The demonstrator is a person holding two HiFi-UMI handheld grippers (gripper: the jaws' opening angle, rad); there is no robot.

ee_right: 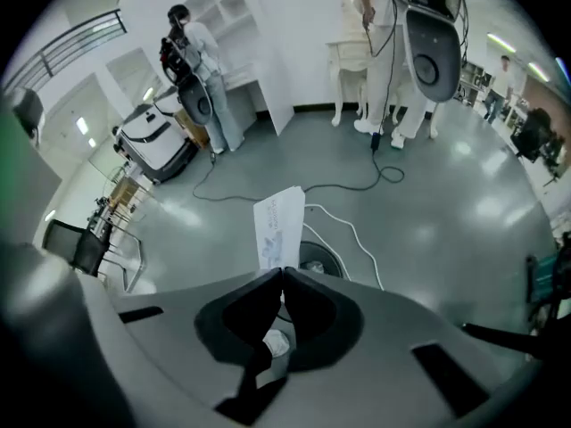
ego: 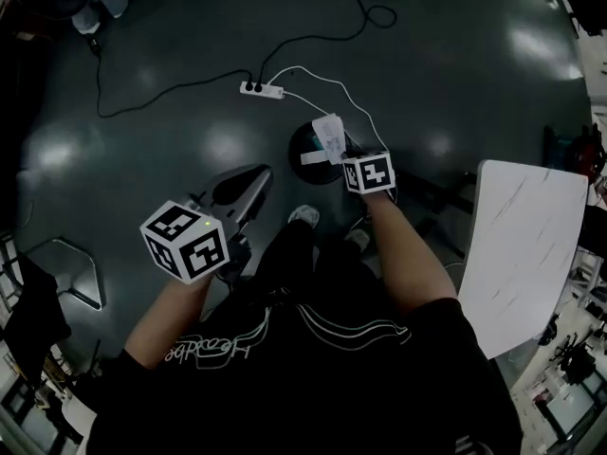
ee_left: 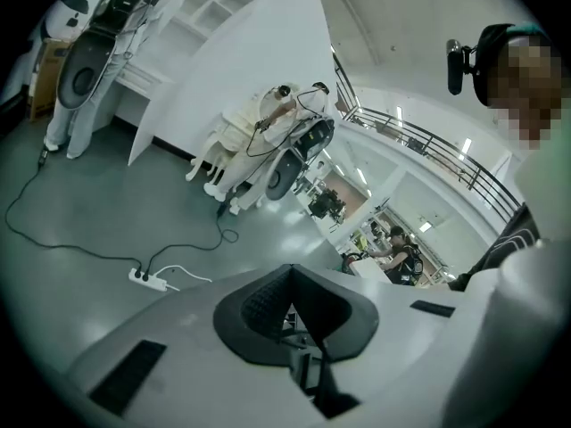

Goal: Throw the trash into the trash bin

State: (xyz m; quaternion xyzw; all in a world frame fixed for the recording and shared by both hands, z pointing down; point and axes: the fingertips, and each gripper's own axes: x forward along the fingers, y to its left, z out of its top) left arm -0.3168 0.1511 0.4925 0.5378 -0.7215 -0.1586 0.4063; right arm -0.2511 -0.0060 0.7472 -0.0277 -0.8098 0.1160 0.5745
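The trash is a white printed paper packet [ego: 329,136], and my right gripper [ego: 339,159] is shut on its lower end. It hangs above a round dark trash bin [ego: 303,143] that stands on the floor in front of the person's feet. In the right gripper view the packet [ee_right: 278,228] sticks up from the shut jaws of the right gripper [ee_right: 282,273], with the bin [ee_right: 319,259] just behind and below them. My left gripper [ego: 254,174] is held off to the left of the bin. In its own view the left gripper [ee_left: 290,272] has its jaws together with nothing between them.
A white power strip [ego: 262,90] with black and white cables lies on the dark floor beyond the bin. A white table [ego: 526,245] stands at the right. A metal frame [ego: 76,268] sits at the left. People stand among the shelves in the background.
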